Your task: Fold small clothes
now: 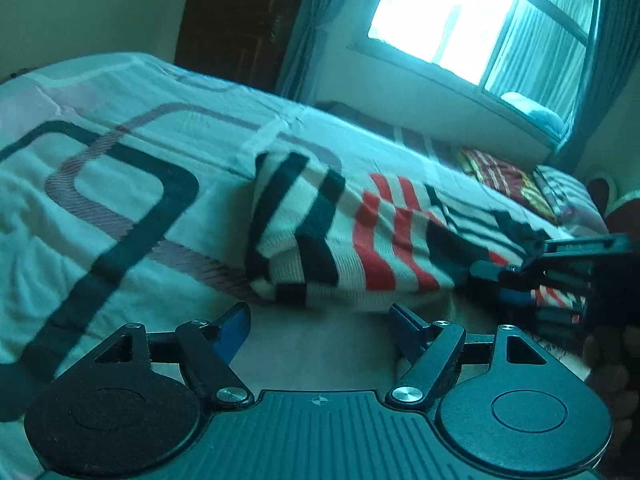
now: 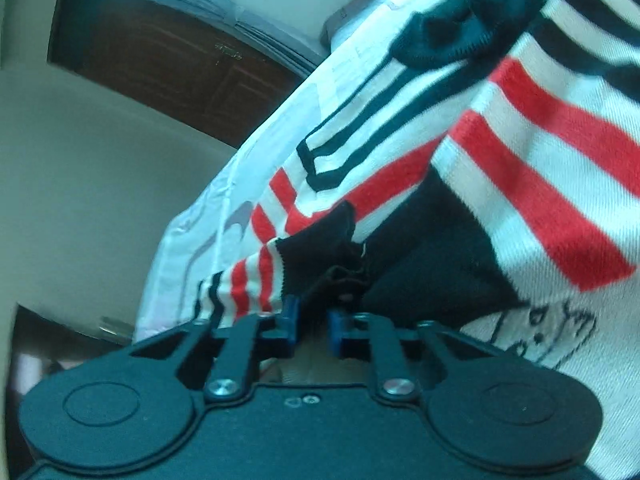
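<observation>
Left tool [image 1: 316, 326] spread wide, striped sweater [image 1: 352, 236] on bed [image 1: 120, 128], right tool [image 1: 504, 276] gripping its edge

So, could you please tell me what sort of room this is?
Most likely a bedroom: the striped garment lies on a bed with patterned bedding, beside a curtained window and a dark wooden door.

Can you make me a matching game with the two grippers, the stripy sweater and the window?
Things:
1. left hand-held gripper
2. right hand-held gripper
3. striped sweater
4. window

States or places:
A. bright, behind the bed
B. shut on dark cloth
C. lying on the bed, red, black and white
D. open, holding nothing

Pairs: 1-D, 2-B, 3-C, 4-A
</observation>
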### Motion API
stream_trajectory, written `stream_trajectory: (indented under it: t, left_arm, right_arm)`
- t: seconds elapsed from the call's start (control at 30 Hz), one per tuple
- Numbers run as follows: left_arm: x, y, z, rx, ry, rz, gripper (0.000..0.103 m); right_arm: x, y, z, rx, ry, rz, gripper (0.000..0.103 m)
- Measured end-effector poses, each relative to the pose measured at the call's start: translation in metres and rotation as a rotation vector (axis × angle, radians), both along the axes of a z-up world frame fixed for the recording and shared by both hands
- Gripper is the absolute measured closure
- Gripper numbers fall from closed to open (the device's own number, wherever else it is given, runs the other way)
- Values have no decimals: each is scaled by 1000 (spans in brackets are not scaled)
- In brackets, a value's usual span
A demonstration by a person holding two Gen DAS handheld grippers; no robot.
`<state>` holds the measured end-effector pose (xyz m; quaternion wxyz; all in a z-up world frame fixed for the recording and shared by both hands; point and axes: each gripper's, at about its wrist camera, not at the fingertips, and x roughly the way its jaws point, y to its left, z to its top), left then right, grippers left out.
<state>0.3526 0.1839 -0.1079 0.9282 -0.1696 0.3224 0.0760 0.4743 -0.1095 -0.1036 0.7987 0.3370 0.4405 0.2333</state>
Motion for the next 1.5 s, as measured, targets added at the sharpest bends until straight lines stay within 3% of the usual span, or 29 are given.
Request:
stream_trajectory:
  t: [0.2, 0.43, 0.57, 0.63, 0.67, 0.73, 0.77, 0.87, 0.93, 1.03, 1.07, 1.13, 1.3, 1.5]
  left_arm:
    - [18, -14, 3, -17, -17, -45, 27]
    - [47, -45, -2, 73, 6, -147, 27]
    - [50, -53, -4, 116, 8, -164, 27]
    - [51, -54, -3, 118, 10, -162, 28]
    - [51, -54, -1, 118, 8, -164, 34]
    - [53, -54, 2, 95, 1, -177, 53]
    - [54, -54, 3, 88, -5, -176, 55]
    - [55, -58, 4, 113, 0, -180, 56]
    - [56, -59, 3, 116, 8, -183, 56]
    - [60, -58, 3, 120, 19, -187, 56]
    - [62, -56, 3, 114, 21, -186, 56]
    - [63, -53, 2, 90, 29, -181, 56]
    - [64, -45, 1, 44, 29, -159, 56]
    - [63, -47, -1, 55, 36, -165, 56]
  right_arm:
    - [-26, -9, 57, -180, -318, 25, 98]
    - [-41, -73, 97, -265, -446, -95, 98]
    - [-50, -119, 94, -346, -441, -181, 98]
    - [-51, -142, 83, -375, -397, -217, 98]
    - [-49, -153, 75, -378, -362, -230, 98]
    - [-45, -169, 59, -362, -297, -239, 98]
    - [-43, -173, 52, -357, -277, -239, 98]
    - [-40, -183, 36, -281, -203, -236, 93]
    - [-38, -193, 30, -234, -176, -258, 75]
    - [-37, -202, 15, -146, -122, -284, 73]
    - [-36, -205, 13, -121, -111, -290, 73]
    - [-36, -207, 11, -94, -121, -283, 98]
    - [-54, -198, 37, -197, -273, -233, 98]
    - [-63, -202, 25, -251, -242, -235, 98]
